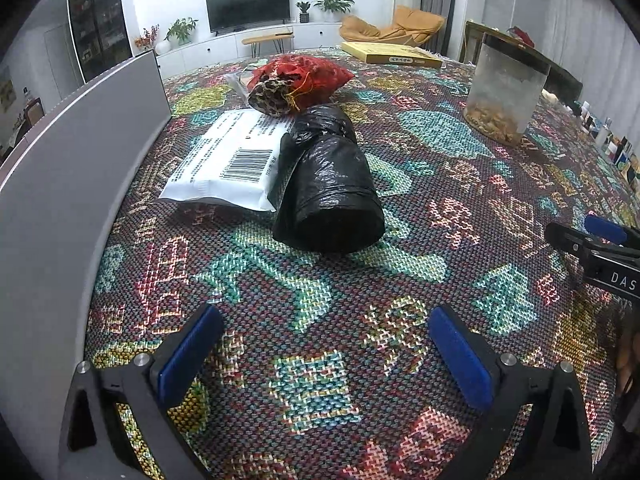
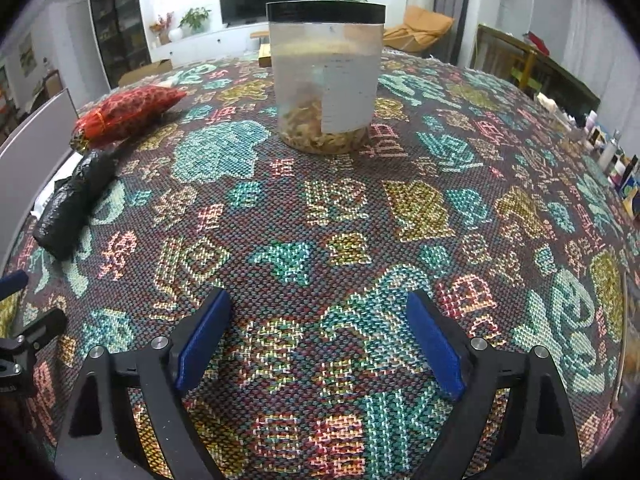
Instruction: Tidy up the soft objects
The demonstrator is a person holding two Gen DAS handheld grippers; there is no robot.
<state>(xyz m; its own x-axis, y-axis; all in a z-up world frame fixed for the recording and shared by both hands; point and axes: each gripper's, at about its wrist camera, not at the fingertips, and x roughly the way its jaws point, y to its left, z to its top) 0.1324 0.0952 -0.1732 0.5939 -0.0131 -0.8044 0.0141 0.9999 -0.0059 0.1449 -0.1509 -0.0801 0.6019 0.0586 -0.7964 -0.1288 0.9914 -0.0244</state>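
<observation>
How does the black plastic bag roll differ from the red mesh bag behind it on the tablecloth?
The black plastic bag roll is a glossy, opaque cylinder lying on its side; the red mesh bag is a see-through net pouch, lumpy and tied with yellow string. The roll lies nearer the left gripper; the mesh bag sits farther back. Both rest on the patterned woven tablecloth, untouched by either gripper.

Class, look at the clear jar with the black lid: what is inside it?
The clear jar holds pale yellowish pieces piled at its bottom, empty above. A white label hides some; what they are cannot be told.
</observation>
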